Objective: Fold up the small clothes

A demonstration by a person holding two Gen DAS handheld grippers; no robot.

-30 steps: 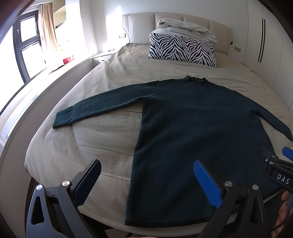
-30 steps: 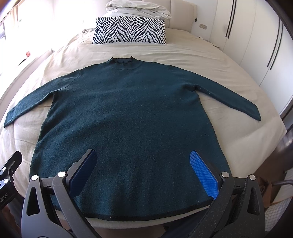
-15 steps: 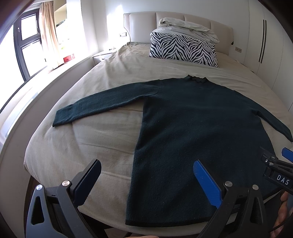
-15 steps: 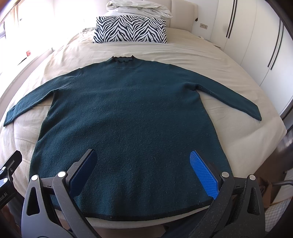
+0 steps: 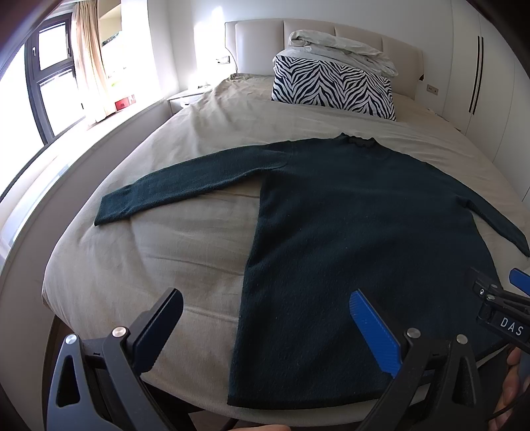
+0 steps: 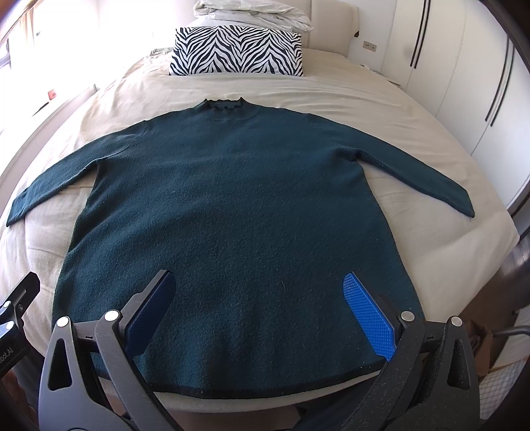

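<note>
- Dark teal sweater [image 6: 232, 212] lies flat and face up on the bed [image 6: 414, 132], collar toward the headboard, hem at the near edge of the mattress.
- Both sleeves spread outward and slanting down toward the foot of the bed; left sleeve [image 5: 185, 185] rests on bare sheet, right sleeve [image 6: 420, 179] reaches toward the right side of the bed.
- Hem [image 6: 265, 388] shows a darker trim and follows the mattress edge closely.
- Right hand-held gripper [image 6: 261, 318] hangs over the lower part of the sweater's body, fingers spread wide apart, nothing between them. One blue pad [image 6: 367, 315] sits above the knit near the right hem corner.
- Whether the right fingers touch the fabric cannot be told.
- Left hand-held gripper [image 5: 265, 331] also stands wide apart and empty. The sweater's left side edge runs up between its two fingers: its left finger is over bare sheet, its right finger over the knit.
- In the left wrist view the right hand-held gripper shows at the right border, beside the sweater's lower right part.
- Beyond the sweater: beige sheet, lightly creased.
- Zebra-print pillow [image 6: 237, 51] near the headboard, well apart from the collar, with pale bedding [image 6: 251, 15] bundled on top.
- Window with curtain [image 5: 89, 66] on the left; white wardrobe doors [image 6: 463, 66] on the right.
</note>
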